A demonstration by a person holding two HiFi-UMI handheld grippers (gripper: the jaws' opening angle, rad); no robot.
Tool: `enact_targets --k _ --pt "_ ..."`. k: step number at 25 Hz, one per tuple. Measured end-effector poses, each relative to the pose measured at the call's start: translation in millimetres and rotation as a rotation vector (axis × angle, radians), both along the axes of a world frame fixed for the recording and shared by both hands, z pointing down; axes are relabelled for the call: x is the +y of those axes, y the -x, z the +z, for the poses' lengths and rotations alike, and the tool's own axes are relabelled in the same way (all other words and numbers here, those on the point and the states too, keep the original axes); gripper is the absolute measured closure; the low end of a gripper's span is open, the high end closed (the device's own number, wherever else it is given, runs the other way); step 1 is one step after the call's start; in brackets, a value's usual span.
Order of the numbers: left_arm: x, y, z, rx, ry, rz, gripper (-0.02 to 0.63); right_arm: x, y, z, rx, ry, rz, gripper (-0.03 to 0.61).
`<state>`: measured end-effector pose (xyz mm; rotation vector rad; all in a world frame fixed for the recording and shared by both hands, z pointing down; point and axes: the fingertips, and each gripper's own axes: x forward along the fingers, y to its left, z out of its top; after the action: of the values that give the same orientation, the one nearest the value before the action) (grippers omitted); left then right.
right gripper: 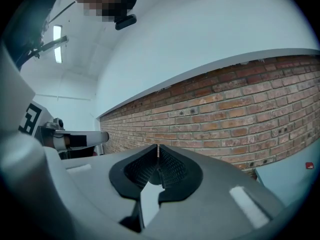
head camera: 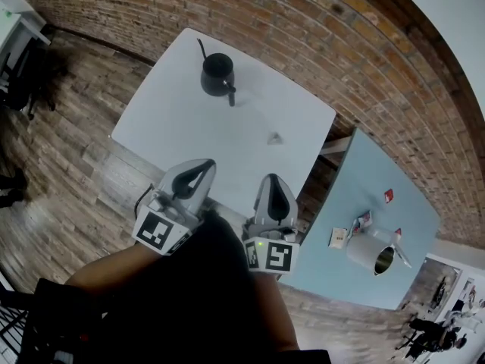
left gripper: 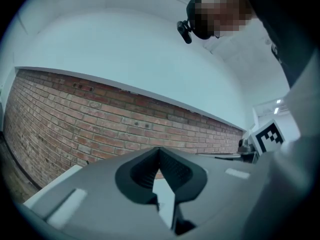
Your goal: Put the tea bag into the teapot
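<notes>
A black teapot with a thin spout and side handle stands at the far side of the white table. A small grey tea bag lies on the table to its right, nearer me. Both grippers hover level at the table's near edge, side by side and well short of both things. My left gripper has its jaws shut with nothing between them. My right gripper is shut too; only a thin pale sliver shows at its tip seam. Both gripper views face the brick wall.
A light blue table stands to the right, carrying a metal cup, several small packets and a red item. A brick wall runs behind both tables. Wooden floor lies to the left.
</notes>
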<state>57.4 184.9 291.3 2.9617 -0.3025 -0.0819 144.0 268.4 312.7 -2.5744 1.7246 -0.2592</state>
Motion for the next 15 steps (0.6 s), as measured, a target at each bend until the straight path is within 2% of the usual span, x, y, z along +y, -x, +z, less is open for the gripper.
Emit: enact_targets --k 6,15 --pt "-35.3 -0.5 3.1 -0.006 0.013 -0.026 0.614 -52.2 7.8 7.0 -0.007 0.027 -0.073 0.543" --pt "-102.7 13.9 3.2 0.006 0.066 -0.085 0.614 -128.8 7.5 19.1 -0.012 0.065 -0.114 0.521"
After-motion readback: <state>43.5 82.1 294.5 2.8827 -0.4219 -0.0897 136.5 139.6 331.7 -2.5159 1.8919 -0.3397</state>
